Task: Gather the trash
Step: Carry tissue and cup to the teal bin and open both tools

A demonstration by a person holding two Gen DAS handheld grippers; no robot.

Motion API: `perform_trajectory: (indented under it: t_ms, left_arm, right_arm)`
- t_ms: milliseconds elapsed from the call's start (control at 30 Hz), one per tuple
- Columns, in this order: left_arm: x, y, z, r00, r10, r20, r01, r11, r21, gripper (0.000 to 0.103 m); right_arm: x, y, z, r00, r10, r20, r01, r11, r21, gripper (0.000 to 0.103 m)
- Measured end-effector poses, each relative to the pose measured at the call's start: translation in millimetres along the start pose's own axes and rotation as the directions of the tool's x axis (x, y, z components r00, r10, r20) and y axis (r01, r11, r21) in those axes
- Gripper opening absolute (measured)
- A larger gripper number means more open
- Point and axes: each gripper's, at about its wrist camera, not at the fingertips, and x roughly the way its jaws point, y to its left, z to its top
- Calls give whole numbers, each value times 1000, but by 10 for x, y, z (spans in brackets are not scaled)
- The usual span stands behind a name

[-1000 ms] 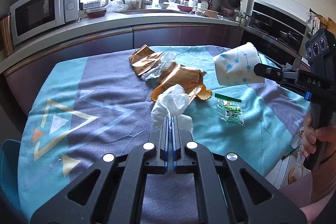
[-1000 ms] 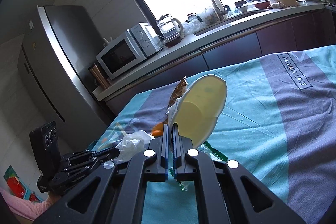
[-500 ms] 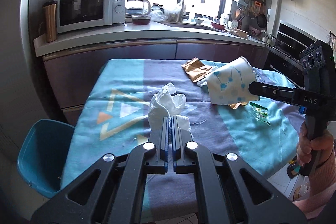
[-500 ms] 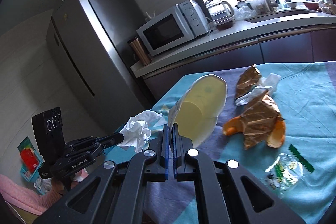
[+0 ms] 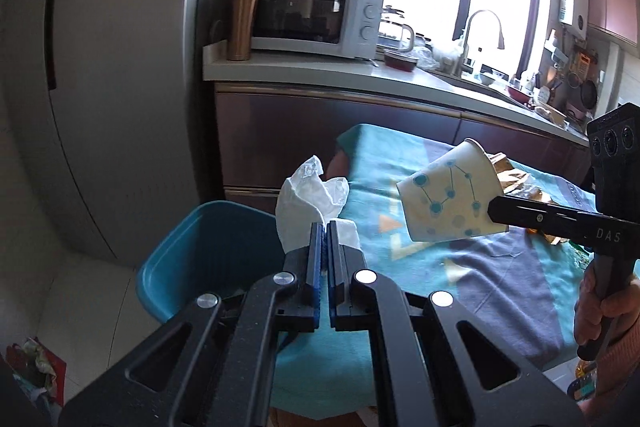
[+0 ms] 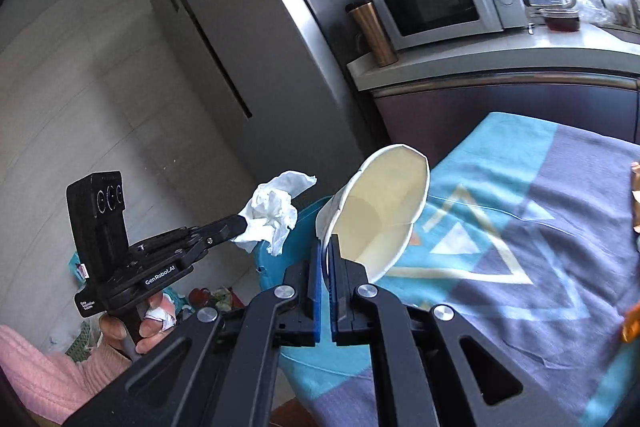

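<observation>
My left gripper [image 5: 325,227] is shut on a crumpled white tissue [image 5: 310,195] and holds it in the air above a blue bin [image 5: 208,251] that stands on the floor beside the table's left end. The tissue also shows in the right wrist view [image 6: 272,217]. My right gripper [image 6: 328,247] is shut on the rim of a squashed paper cup [image 6: 380,211] with blue dots, held above the table's left edge. The cup also shows in the left wrist view [image 5: 450,197], right of the tissue.
The table [image 5: 500,287] carries a teal and purple cloth. Brown paper wrappers [image 5: 516,179] lie further right on it. A fridge [image 6: 240,67] stands behind the bin. A counter with a microwave [image 5: 312,19] and a copper tumbler [image 5: 240,23] runs behind the table.
Both grippers have swung left with their loads, from over the middle of the table to its left end. The blue bin now lies under the tissue.
</observation>
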Motion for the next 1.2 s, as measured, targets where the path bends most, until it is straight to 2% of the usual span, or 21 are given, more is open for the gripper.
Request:
perform_trajectory:
  t_ms: [233,567,733,1033,1200]
  left_arm:
    - [135,436,-50,996,89,-31,-90,995,-38,3]
    - [605,836,-257,979,142,-145,-157,983,-93,3]
    - [801,928,-334,972,156,-176,-176,978,-108,3]
    - [1026,994,-424,962,170,-212,-197,974,-110,4]
    - [1155,1015,-454,960,168,-226,-196,975,-109,6]
  right_arm:
    - [614,209,136,993,48,-108,-53,998,-44,2]
    - [1339,318,123,971,19,-238,-32,998,-53,2]
    - [1655,351,127,956,2,-294,-19,998,-55,2]
    - [1890,383,53,939,-46,-342,24,997,-67,3]
    - [1916,354,16,937,-72,-342,55,997,-59,9]
